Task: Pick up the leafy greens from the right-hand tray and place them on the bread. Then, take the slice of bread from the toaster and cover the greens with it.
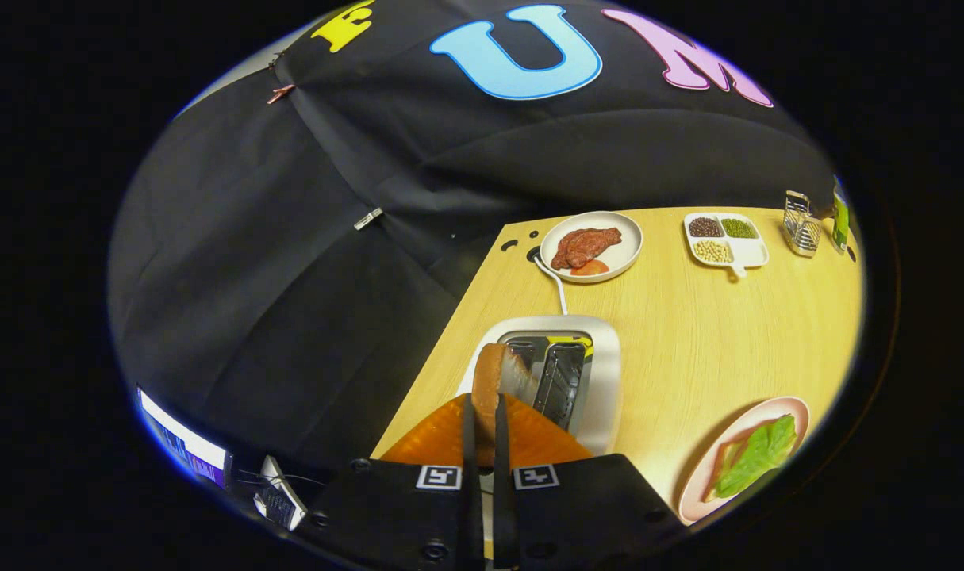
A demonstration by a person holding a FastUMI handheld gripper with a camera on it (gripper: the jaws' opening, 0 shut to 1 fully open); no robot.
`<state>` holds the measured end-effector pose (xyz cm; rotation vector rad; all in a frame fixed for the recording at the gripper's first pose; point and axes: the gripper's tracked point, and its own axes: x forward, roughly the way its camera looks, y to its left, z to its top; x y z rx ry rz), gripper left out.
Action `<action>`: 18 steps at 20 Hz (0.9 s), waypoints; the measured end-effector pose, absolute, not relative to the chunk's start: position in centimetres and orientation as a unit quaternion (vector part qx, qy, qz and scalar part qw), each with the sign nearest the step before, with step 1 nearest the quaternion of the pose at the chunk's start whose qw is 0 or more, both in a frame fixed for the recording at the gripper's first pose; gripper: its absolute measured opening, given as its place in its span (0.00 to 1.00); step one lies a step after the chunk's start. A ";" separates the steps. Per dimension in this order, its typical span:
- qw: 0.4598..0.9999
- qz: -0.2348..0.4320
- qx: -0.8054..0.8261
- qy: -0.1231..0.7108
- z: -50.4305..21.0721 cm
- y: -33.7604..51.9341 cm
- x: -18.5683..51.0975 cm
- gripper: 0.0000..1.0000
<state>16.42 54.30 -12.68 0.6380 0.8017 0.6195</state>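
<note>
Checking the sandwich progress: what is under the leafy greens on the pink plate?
A bread slice shows beneath the leafy greens on the pink plate; the leaf covers most of it. The hand-held gripper grips the toaster's slice.

Hand-held gripper [485,420], black body, square fiducial markers, screws

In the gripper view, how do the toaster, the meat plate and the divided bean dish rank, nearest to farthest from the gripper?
The gripper is shut on the bread slice.
1. Toaster, just ahead of the fingers.
2. Meat plate, beyond the toaster.
3. Bean dish, farther right.
</note>
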 end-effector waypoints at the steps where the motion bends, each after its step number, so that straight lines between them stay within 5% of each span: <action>1: 0.828 0.290 0.306 0.369 -11.9 53.8 16.4 0.09; 11: 0.837 0.290 0.347 0.308 -6.1 43.3 16.0 0.09; 18: 0.860 0.242 0.323 0.312 -10.6 31.5 15.4 0.09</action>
